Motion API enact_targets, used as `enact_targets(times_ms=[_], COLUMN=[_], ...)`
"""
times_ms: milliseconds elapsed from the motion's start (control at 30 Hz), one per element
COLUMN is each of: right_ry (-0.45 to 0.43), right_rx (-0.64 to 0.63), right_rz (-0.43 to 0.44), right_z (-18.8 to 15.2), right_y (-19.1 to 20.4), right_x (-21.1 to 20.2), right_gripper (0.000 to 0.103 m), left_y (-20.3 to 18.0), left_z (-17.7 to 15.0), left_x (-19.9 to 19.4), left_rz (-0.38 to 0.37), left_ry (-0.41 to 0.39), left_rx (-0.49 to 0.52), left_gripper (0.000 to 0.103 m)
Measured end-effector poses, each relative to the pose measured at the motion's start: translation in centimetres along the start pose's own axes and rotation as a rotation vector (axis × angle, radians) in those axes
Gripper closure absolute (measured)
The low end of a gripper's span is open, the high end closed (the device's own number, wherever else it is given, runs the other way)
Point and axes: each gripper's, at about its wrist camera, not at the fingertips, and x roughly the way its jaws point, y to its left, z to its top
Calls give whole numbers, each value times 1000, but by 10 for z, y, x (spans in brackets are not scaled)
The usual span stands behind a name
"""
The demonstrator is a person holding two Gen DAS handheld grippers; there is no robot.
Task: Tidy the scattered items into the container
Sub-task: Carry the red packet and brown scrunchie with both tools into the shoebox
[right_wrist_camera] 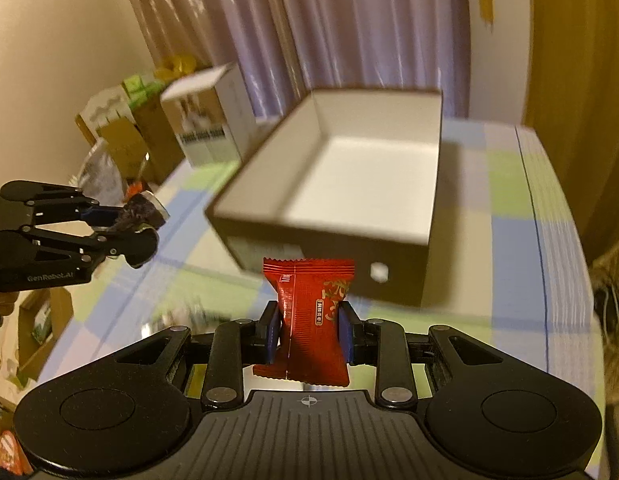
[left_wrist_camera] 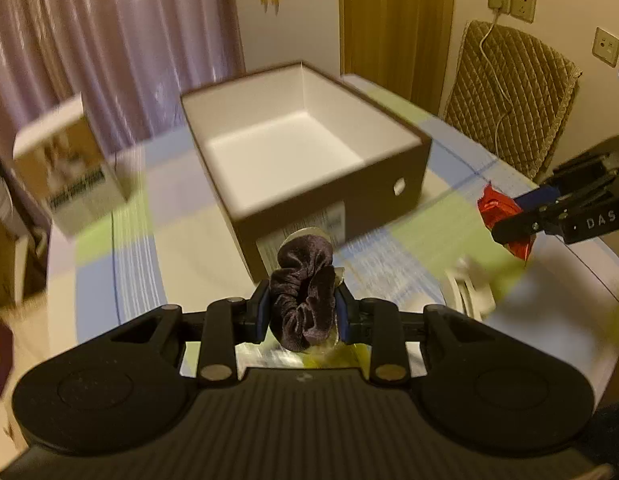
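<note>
My left gripper (left_wrist_camera: pixel 303 312) is shut on a dark purple velvet scrunchie (left_wrist_camera: pixel 305 292), held above the table just in front of the open brown box (left_wrist_camera: pixel 329 200) with a white inside. My right gripper (right_wrist_camera: pixel 311 332) is shut on a red snack packet (right_wrist_camera: pixel 309 320), also held short of the box (right_wrist_camera: pixel 389 236). In the left wrist view the right gripper (left_wrist_camera: pixel 509 224) shows at the right edge with the red packet (left_wrist_camera: pixel 495 208). In the right wrist view the left gripper (right_wrist_camera: pixel 137 220) shows at the left with the scrunchie (right_wrist_camera: pixel 139 210). The box looks empty.
The table has a pastel checked cloth (left_wrist_camera: pixel 149 280). A white and tan carton (left_wrist_camera: pixel 69 168) stands at the table's far left corner. A white object (left_wrist_camera: pixel 469 288) lies on the cloth at right. A quilted chair (left_wrist_camera: pixel 509 92) stands beyond the table's right side. Cardboard boxes (right_wrist_camera: pixel 121 136) crowd the floor.
</note>
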Motion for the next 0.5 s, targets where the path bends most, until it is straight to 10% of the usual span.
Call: enact_targets(times_ms=[500], right_ry=[-28], right_rx=[-85], right_rz=[8], right_z=[119], right_y=[-35], right_x=[59], right_gripper=[70], left_y=[33], left_z=[121], left_x=[46], left_rz=[3], left_ry=[-43], left_rx=[108], left_gripper=[76])
